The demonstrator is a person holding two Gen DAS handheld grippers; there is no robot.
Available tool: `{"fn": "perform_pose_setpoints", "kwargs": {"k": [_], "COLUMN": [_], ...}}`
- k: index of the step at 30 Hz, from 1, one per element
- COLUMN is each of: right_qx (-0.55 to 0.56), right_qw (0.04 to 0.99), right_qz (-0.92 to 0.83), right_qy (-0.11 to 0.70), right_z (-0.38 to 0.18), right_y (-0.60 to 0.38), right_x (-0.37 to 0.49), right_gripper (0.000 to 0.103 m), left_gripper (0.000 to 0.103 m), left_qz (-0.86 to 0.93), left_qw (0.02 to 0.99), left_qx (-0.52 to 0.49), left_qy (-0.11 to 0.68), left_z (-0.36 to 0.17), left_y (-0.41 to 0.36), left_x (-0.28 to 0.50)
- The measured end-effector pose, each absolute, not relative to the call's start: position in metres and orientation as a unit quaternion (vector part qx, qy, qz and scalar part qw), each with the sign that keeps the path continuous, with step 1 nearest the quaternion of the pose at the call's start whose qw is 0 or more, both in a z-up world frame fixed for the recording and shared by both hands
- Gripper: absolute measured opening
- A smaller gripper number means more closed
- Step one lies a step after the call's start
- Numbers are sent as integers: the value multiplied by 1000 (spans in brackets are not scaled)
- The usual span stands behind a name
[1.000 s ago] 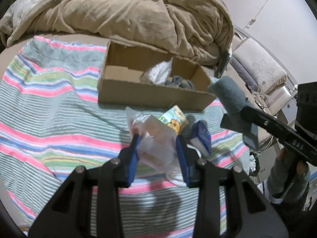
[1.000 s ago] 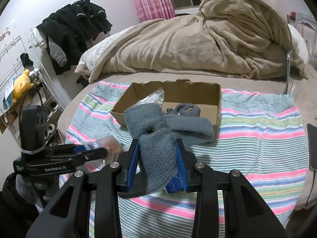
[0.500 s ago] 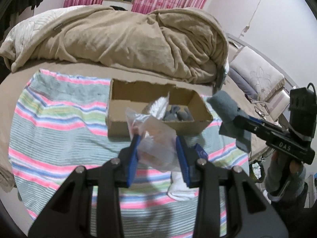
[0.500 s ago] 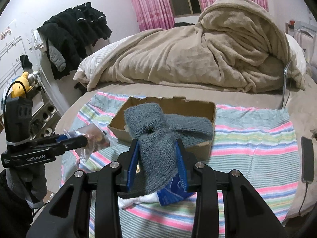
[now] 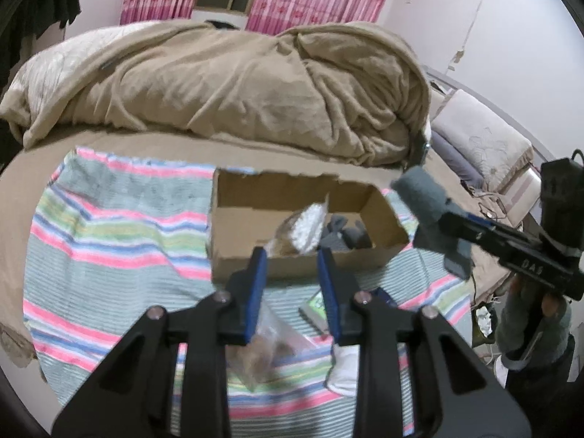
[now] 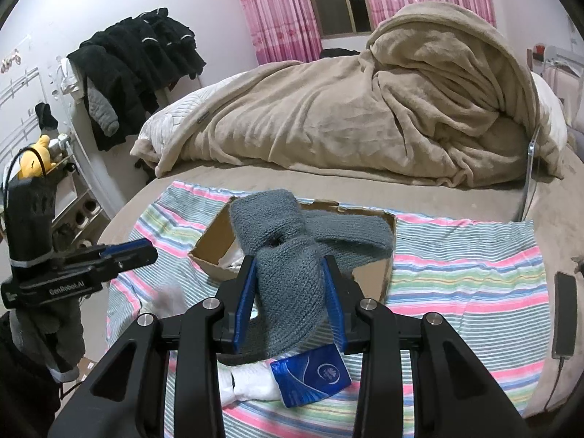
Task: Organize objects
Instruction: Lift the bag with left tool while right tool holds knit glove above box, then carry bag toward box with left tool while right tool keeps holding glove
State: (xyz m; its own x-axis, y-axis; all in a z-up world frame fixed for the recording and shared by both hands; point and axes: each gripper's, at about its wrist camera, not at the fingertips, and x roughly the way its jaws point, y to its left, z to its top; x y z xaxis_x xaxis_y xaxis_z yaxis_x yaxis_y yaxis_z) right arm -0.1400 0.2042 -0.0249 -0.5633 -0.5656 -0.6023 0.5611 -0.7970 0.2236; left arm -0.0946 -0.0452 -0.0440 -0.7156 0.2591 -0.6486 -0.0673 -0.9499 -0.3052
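a: where's the grey knit?

b: in the air over the near side of the box, towards its right end. the right gripper is clamped across its middle, and both ends flop out past the pads.

a: how will it handle?

b: light, soft and limp, i'd say. no risk of breaking, and the knit should not slip. a pinch on the bunched middle is the right hold, since loose ends could snag on the box rim.

a: and the left gripper?

b: it sits in front of the box, left of the knit. its jaws are drawn in as far as they go, with nothing between them. a clear bag lies below it on the near side of the box, too blurred to read well. that one looks slick and crinkly, so i'd take it by a gathered fold.

a: the surface?

b: a striped blanket under the box, soft and uneven, so the box may rock. a blue packet and something white lie nearer than the box. a beige duvet is heaped behind it, with pink curtains beyond and dark clothes far to the left.
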Motion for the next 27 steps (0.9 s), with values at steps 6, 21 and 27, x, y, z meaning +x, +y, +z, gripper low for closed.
{"fn": "perform_pose_setpoints", "kwargs": {"k": [6, 21, 27], "right_qx": [350, 365, 365], "right_qw": [317, 309, 307], "right_qz": [-881, -878, -879], "right_qy": [-5, -14, -12], "right_z": [-30, -39, -40], "right_y": [206, 212, 212], "right_x": [-141, -140, -140], "right_gripper": [37, 38, 38], "left_gripper": [32, 68, 46], "left_qz": [903, 874, 880], "left_qw": [89, 74, 71], "left_qx": [-405, -478, -468], "left_qy": [-112, -43, -45], "left_z": [-66, -138, -142], "left_y": [-41, -26, -29], "left_x": [-95, -103, -104]}}
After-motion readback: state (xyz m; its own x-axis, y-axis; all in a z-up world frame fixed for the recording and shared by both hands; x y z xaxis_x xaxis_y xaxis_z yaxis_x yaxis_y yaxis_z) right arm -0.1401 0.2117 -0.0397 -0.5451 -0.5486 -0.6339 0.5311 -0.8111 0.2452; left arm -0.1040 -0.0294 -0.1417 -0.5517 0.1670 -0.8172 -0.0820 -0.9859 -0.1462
